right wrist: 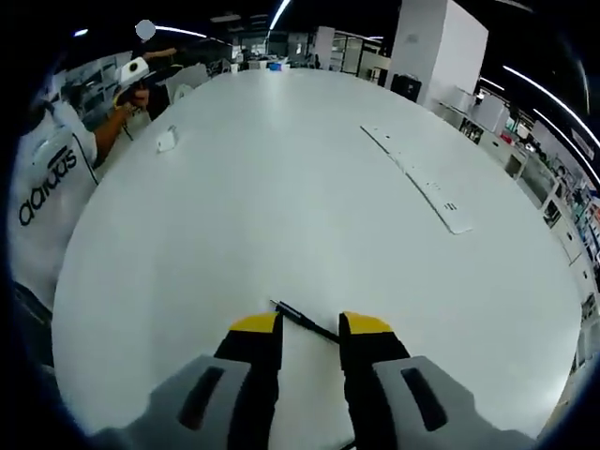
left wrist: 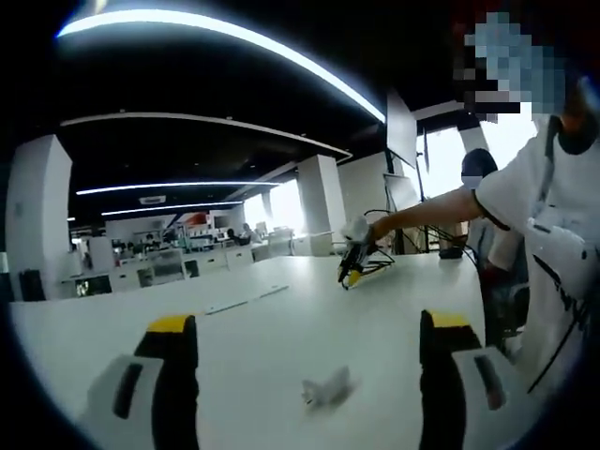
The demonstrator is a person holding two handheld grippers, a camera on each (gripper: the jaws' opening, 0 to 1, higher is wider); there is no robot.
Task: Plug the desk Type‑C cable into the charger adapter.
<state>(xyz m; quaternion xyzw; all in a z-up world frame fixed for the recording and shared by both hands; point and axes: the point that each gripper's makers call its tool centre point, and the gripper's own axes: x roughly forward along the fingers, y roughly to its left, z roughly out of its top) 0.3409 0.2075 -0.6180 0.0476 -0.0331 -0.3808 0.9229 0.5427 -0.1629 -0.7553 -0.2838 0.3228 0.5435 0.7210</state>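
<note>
Left gripper jaws wide, white charger adapter on table between them, blurred. Right gripper jaws narrow, black cable lying between tips, seemingly ungripped.

Right gripper is hovering over the white table, jaws slightly apart around a thin black cable, charger adapter sitting well away near the person.

Long ceiling light strips are glowing over a big white table, with white pillars standing behind
</note>
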